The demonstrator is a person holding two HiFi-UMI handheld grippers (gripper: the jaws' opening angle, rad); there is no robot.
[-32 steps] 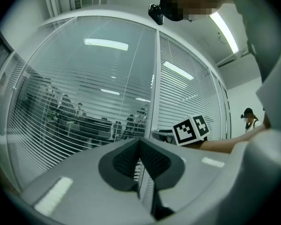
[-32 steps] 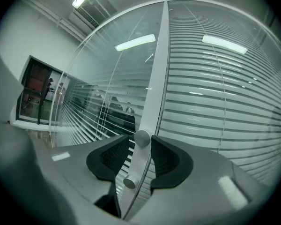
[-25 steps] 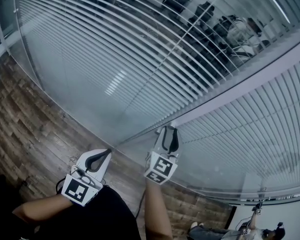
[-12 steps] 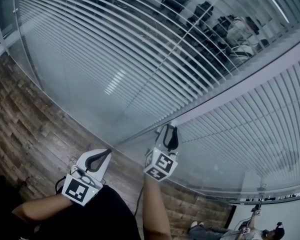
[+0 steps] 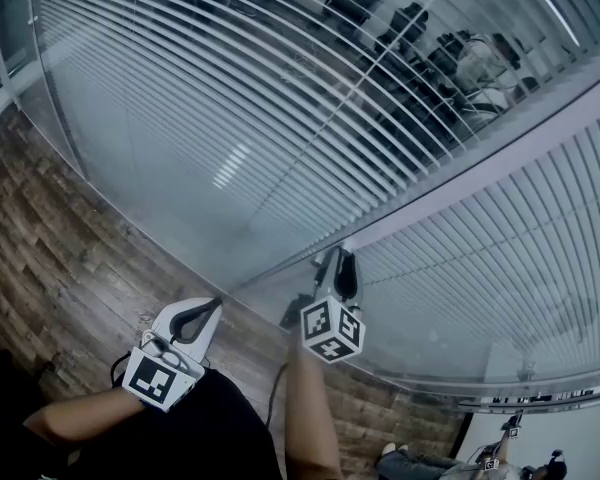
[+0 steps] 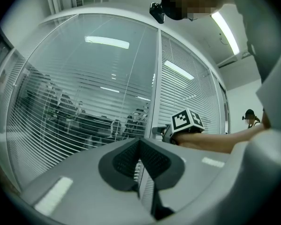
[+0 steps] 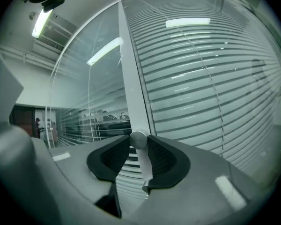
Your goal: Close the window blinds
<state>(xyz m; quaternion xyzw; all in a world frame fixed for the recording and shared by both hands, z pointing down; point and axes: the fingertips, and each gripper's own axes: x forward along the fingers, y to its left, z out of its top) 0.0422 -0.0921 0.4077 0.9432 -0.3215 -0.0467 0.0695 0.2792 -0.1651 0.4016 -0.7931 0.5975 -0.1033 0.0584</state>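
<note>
1. right tongs [image 5: 342, 260] level, jaws just closing in, now clamped on the round knob [image 7: 138, 139] on the frame post [image 7: 131, 78]; knob dead ahead, its axis in line with the tongs.
2. left tongs [image 5: 210, 310] together, empty, held back from the glass [image 5: 160, 198], well apart from the knob; right tongs the nearer.
3. blinds [image 5: 280, 118] behind the glass, slats lying level; left pane see-through between slats, judged not yet closed.
4. next move judged a roll about the knob's axis; post and glass just beside the jaws, open room only rearward.
</note>
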